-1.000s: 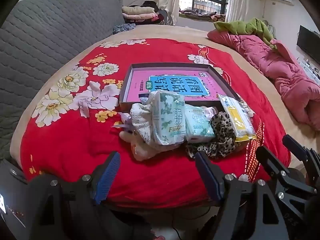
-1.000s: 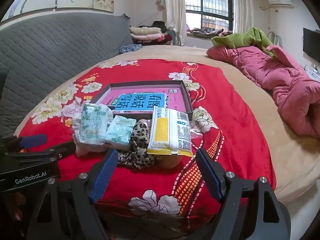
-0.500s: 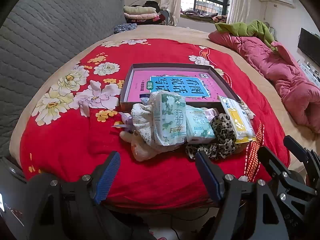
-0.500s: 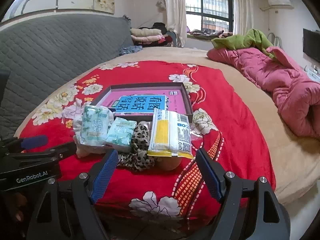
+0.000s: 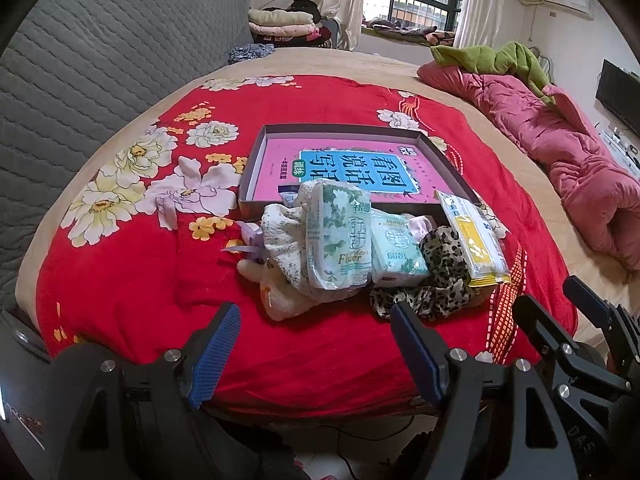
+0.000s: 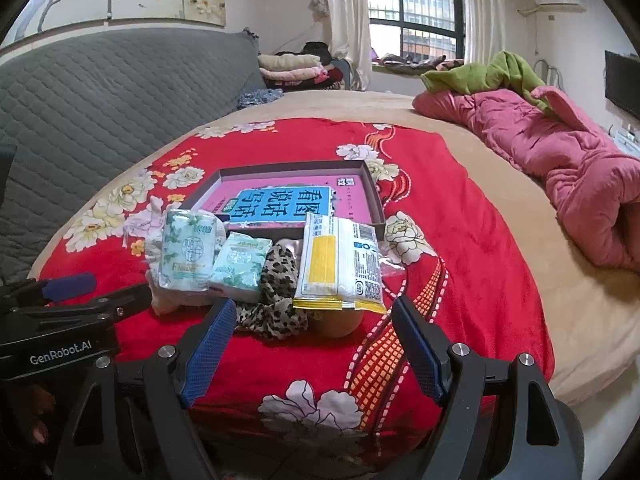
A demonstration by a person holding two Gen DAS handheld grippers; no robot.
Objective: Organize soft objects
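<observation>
1. The left gripper hangs released over the near edge of the red floral blanket, its blue-padded fingers spread wide with nothing between them.
2. The right gripper is likewise spread wide and empty, just short of the pile.
3. The soft things lie heaped on the blanket beyond both claws, apart from the fingertips.
4. From the left wrist view, a large green-and-white tissue pack lies on a floral cloth doll. A smaller tissue pack touches its right side.
5. A leopard-print cloth sits right of the small pack, nearest the left gripper's right finger.
6. A yellow-and-white wipes packet rests tilted on the leopard cloth.
7. From the right wrist view, that wipes packet lies straight ahead between the spread fingers, the leopard-print cloth beside it at left.
8. Behind the pile lies an open shallow box with a pink and blue printed sheet inside; the pile touches its near wall.
</observation>
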